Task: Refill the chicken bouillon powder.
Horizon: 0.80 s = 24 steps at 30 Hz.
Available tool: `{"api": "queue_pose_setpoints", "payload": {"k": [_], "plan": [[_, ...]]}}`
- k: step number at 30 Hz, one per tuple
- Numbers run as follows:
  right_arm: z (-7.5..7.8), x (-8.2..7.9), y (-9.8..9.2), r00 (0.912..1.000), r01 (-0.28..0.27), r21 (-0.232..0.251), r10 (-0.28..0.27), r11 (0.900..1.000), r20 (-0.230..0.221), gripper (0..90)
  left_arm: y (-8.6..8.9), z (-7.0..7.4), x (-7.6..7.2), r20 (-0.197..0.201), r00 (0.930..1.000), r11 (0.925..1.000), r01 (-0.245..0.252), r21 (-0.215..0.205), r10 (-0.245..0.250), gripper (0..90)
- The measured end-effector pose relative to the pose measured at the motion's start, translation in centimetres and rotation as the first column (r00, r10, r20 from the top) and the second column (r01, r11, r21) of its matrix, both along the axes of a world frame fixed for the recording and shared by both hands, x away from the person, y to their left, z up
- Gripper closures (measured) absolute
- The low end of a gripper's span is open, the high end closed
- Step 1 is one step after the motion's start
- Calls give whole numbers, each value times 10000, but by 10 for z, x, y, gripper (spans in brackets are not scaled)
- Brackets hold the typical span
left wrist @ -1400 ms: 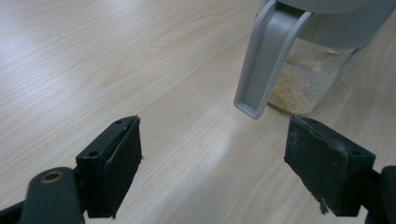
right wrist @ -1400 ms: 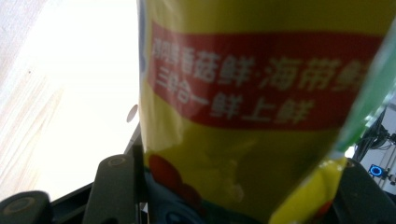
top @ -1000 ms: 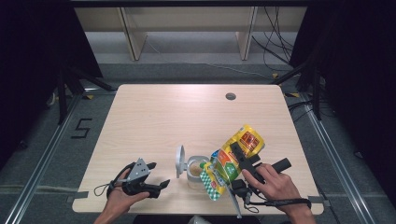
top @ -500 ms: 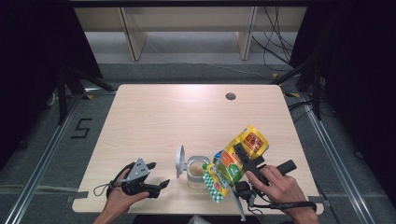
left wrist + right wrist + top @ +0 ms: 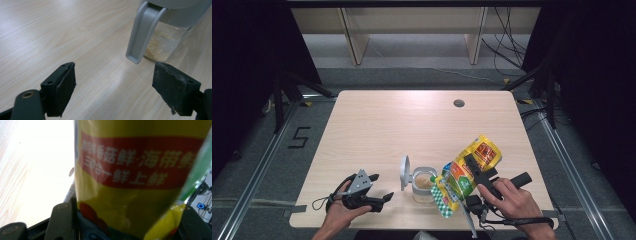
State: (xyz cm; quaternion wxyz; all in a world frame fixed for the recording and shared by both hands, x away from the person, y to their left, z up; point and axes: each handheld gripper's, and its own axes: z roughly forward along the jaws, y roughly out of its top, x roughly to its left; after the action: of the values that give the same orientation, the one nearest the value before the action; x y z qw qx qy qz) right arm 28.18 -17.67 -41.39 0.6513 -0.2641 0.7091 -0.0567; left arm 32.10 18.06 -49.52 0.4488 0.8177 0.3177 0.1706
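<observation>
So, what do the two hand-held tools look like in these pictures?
Both are black. The left tool carries a grey three-cornered plate on top, and a thin black cable loops from it. Its jaws are blocky black pads with small screw holes. The right tool has a black cylindrical handle and a black cable trailing below the hand.

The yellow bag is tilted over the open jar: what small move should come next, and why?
Probably tip the yellow bag a little further. The right gripper holds it slanted, its lower end at the rim of the jar, whose lid stands open, and the jar holds only a shallow layer of granules.
</observation>
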Motion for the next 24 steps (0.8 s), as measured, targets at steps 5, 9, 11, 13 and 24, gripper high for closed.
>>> {"api": "queue_pose_setpoints", "payload": {"k": [5,9,11,13,24], "plan": [[-2,-1,-3,9998,202,389,-200,9990,-68,459,0,0,1,78,9999,9999,104,3,-104,182],[-1,-1,-3,9997,246,277,-245,9993,-42,460,0,-1,1,61,9999,9998,159,-82,-158,183],[-4,-1,-4,9994,335,571,-328,9978,-133,460,-1,-2,0,-139,9999,9997,-18,-238,15,183],[-2,-1,-3,9998,202,236,-200,9995,-64,460,-1,-1,1,45,9999,9999,134,-95,-133,182],[1,-2,2,9998,-206,-168,208,9996,69,460,-1,-2,0,-90,9999,9996,-48,-290,45,183]]}}
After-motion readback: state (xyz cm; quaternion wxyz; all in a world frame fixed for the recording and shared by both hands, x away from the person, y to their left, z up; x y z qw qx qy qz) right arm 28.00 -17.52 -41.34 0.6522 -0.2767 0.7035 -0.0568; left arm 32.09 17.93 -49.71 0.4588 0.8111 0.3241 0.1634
